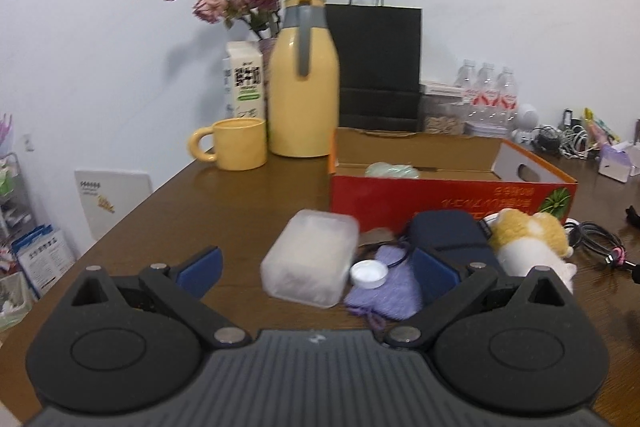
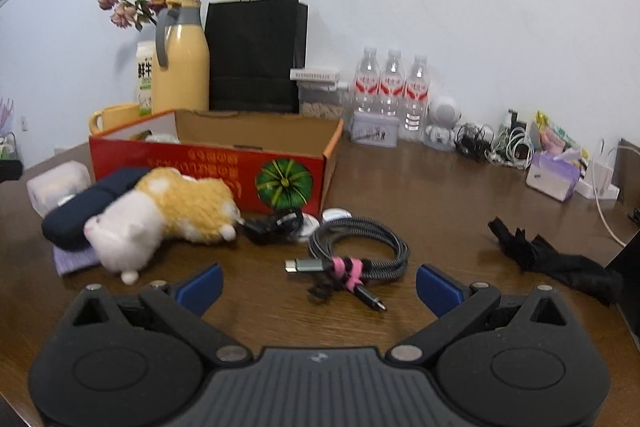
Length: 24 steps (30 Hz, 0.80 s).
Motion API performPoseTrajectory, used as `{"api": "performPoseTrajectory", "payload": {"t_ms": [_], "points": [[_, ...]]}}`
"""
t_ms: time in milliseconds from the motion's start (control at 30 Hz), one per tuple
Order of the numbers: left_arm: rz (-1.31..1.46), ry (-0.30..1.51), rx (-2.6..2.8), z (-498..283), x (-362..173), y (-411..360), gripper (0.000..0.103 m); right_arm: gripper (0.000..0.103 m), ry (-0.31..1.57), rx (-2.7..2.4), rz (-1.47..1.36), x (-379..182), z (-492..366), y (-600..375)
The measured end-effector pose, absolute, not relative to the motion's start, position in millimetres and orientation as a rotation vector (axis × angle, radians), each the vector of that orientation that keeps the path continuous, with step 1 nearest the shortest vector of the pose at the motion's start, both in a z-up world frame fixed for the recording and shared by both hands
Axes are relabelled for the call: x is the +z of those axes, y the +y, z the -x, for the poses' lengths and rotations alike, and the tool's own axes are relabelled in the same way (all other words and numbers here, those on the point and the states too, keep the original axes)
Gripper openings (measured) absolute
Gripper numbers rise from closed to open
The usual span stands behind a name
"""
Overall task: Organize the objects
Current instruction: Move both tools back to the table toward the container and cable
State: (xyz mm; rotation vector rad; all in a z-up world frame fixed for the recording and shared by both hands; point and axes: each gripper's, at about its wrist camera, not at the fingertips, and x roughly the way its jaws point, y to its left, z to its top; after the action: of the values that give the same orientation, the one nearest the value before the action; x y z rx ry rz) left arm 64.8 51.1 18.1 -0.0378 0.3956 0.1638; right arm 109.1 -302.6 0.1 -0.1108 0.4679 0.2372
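Above the wooden table (image 2: 420, 187), both hand-held grippers spread wide, left (image 1: 318, 269) near frosted box (image 1: 310, 263), right (image 2: 318, 285) near coiled cable (image 2: 356, 251)

Glossy wood table (image 2: 420, 187) — fluffy plush (image 2: 168, 211)

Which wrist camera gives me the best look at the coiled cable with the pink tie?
The right wrist view: the coiled cable lies whole and unobstructed on the table just ahead of the open right gripper. The left wrist view shows it only partly, at the right edge.
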Motion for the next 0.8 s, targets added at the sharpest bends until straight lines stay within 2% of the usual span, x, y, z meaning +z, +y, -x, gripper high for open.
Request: {"api": "performPoseTrajectory", "payload": {"t_ms": [333, 567, 800], "points": [[0.047, 0.393, 0.205, -59, 27, 52, 0.103, 0.103, 0.607, 0.255, 0.066, 6, -185, -310], [0.048, 0.404, 0.227, -60, 28, 53, 0.103, 0.103, 0.737, 0.242, 0.083, -15, -233, -306], [0.054, 0.429, 0.246, -66, 23, 55, 0.103, 0.103, 0.727, 0.244, 0.071, -22, -236, -307]]}}
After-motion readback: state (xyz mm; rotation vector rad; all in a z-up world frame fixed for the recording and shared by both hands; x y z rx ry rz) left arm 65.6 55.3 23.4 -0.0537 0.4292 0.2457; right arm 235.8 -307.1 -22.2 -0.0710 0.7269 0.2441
